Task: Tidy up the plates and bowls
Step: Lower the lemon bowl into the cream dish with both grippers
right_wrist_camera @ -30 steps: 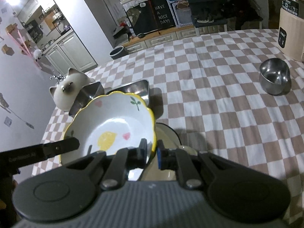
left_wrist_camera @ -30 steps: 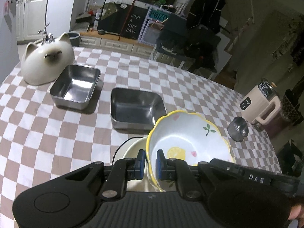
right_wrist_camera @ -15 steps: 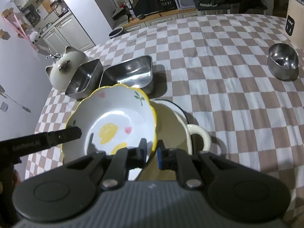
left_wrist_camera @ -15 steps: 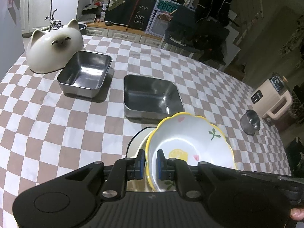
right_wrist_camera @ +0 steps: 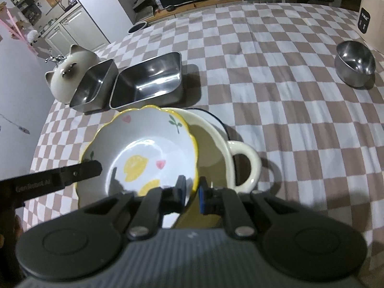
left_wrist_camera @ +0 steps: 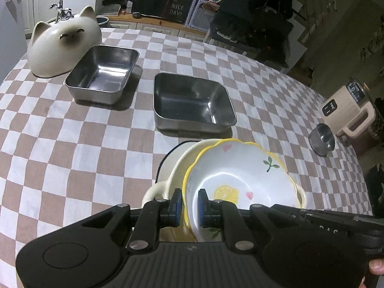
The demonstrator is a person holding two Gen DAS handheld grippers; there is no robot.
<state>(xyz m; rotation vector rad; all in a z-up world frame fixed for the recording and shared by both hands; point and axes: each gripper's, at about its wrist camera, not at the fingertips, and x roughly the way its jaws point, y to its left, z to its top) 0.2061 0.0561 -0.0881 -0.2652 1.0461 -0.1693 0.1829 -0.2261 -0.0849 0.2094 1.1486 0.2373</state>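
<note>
Grippers pinch opposite rims of the lemon bowl: your left gripper and right gripper are each closed on it, so it stays level, low centre of frame, apparently just above the cream handled dish.

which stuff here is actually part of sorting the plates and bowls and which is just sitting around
Part of the job:
lemon bowl, pinched by left gripper and right gripper
cream handled dish
two steel square pans
small steel bowl

Just lying about:
cat-shaped ceramic
beige appliance
</note>
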